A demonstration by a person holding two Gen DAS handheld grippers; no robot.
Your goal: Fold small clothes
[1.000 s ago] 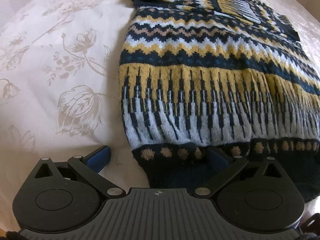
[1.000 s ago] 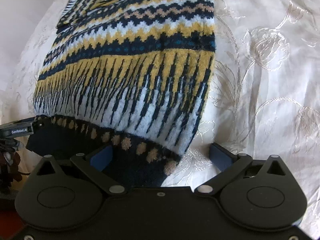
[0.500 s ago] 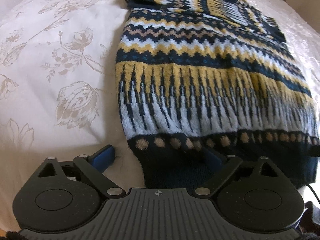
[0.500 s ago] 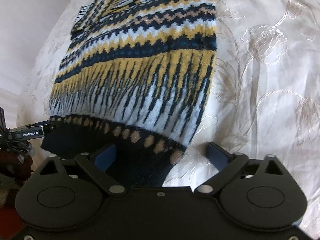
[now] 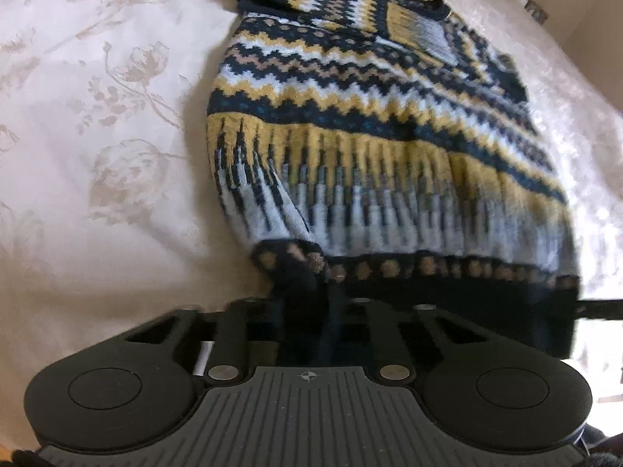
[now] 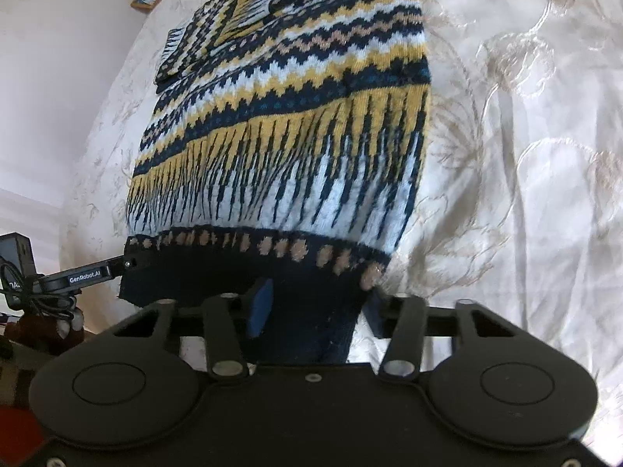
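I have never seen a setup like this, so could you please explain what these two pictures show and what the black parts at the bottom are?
There is no robot here. A person holds a hand-held two-finger claw in each hand, and each claw carries a wide-angle camera looking along its fingers. One picture comes from the left claw, the other from the right claw; the black shapes at the bottom are the claws' own bodies.

A patterned knitted sweater in navy, yellow and pale blue lies on a cream flowered bedspread.

Both claws have just been closing, each on the sweater's dark hem: the left at one bottom corner, the right at the other. The hem bunches between the fingers, probably ready to be lifted for a fold.
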